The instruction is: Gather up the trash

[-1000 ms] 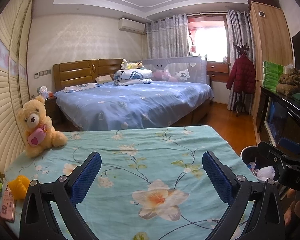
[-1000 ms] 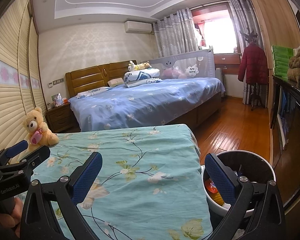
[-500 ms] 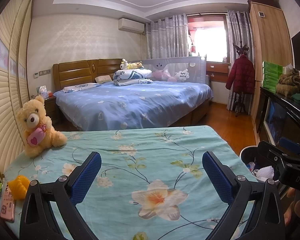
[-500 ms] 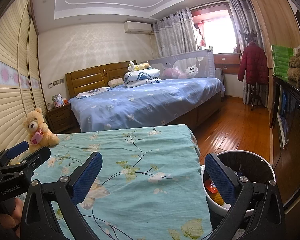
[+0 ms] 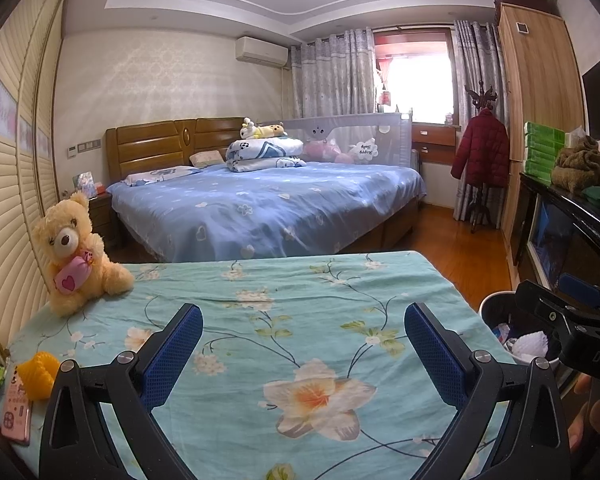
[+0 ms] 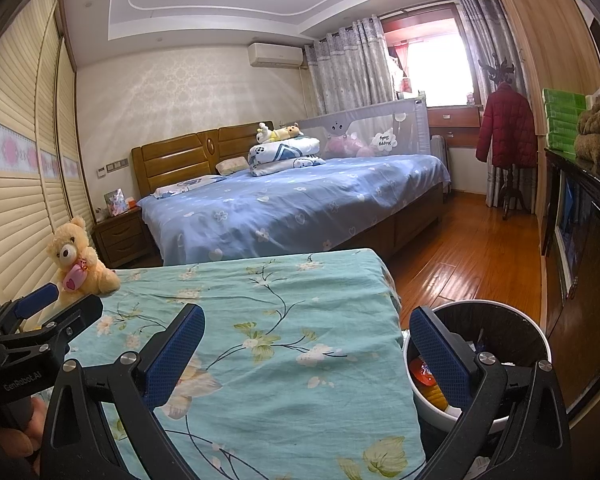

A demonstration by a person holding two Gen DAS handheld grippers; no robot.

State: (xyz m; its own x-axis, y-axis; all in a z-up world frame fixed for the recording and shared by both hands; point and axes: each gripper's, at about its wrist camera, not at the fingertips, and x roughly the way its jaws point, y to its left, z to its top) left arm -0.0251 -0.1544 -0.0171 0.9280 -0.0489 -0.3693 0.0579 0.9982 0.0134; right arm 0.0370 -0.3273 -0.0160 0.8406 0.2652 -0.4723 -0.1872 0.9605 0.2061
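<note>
The left gripper (image 5: 303, 350) is held above the floral sheet (image 5: 284, 320) with its jaws wide apart and nothing between them. The right gripper (image 6: 307, 354) is also spread open and empty, at the sheet's right edge. The trash bin (image 6: 500, 312) stands on the floor just beside that edge; the right finger covers part of its inside, so only an orange wrapper (image 6: 423, 372) and some white paper are clear. At the sheet's left edge lie a yellow object (image 5: 40, 372) and a pink phone (image 5: 16, 412), partly cut off. A teddy bear (image 5: 74, 256) sits on the sheet's far left corner.
</note>
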